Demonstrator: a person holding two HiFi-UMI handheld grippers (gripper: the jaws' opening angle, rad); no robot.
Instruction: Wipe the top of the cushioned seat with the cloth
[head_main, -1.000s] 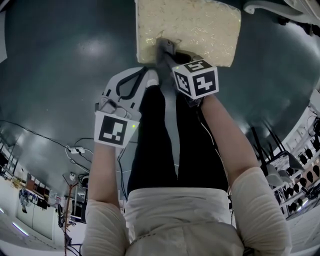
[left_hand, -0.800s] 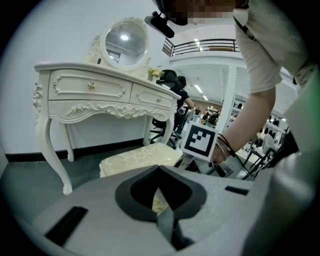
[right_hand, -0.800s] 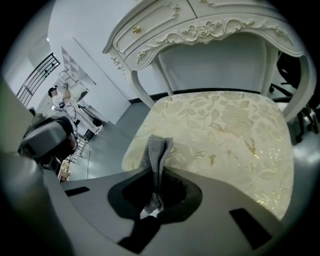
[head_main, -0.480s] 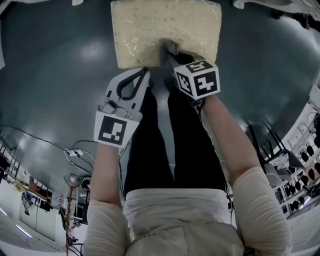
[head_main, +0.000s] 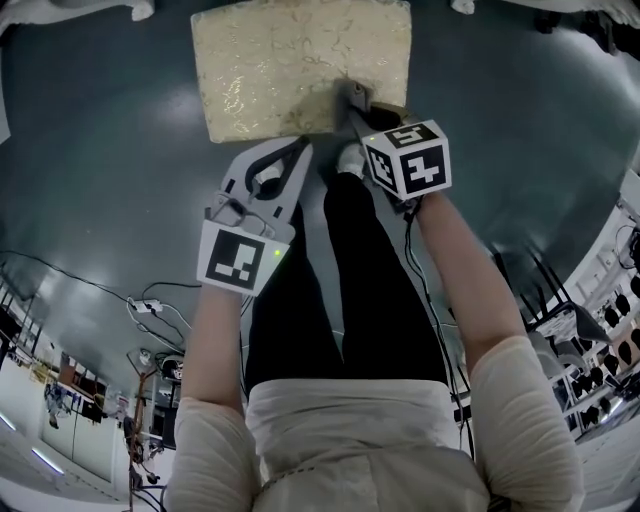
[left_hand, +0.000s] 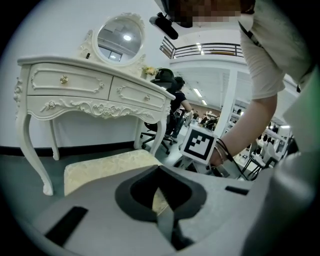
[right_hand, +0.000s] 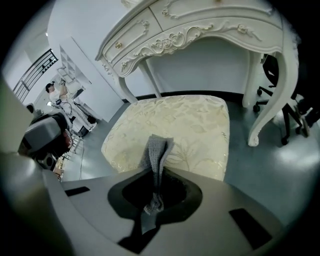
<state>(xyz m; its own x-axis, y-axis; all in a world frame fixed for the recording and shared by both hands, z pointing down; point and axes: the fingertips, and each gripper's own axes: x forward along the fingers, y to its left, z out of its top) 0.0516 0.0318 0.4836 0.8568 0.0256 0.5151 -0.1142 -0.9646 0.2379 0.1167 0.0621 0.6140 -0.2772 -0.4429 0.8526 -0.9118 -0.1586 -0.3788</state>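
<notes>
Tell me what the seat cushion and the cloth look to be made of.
Seat cushion: woven upholstery fabric, likely brocade, cream with a slight sheen; its floral pattern catches light. Cloth: soft knitted or waffle-weave textile, matte grey; visible ribbed texture, limp folds.

both bare forearms reach forward and down, side by side, with cream fabric sleeves (head_main: 205, 455) covering the upper arms to the elbows. the left forearm (head_main: 215, 350) ends in the white plastic left gripper (head_main: 302, 148), with its black-and-white left marker cube (head_main: 243, 258) over the hand. its jaws are pressed together, empty. the right forearm (head_main: 462, 265) runs a little further forward to the white plastic right gripper (head_main: 354, 98), whose black-and-white right marker cube (head_main: 408, 158) is tilted up toward the head. its jaws are clamped on a fold of grey knitted cloth (right_hand: 157, 155), which stands up past their tips. the two grippers are near each other but apart, the right ahead of the left.
</notes>
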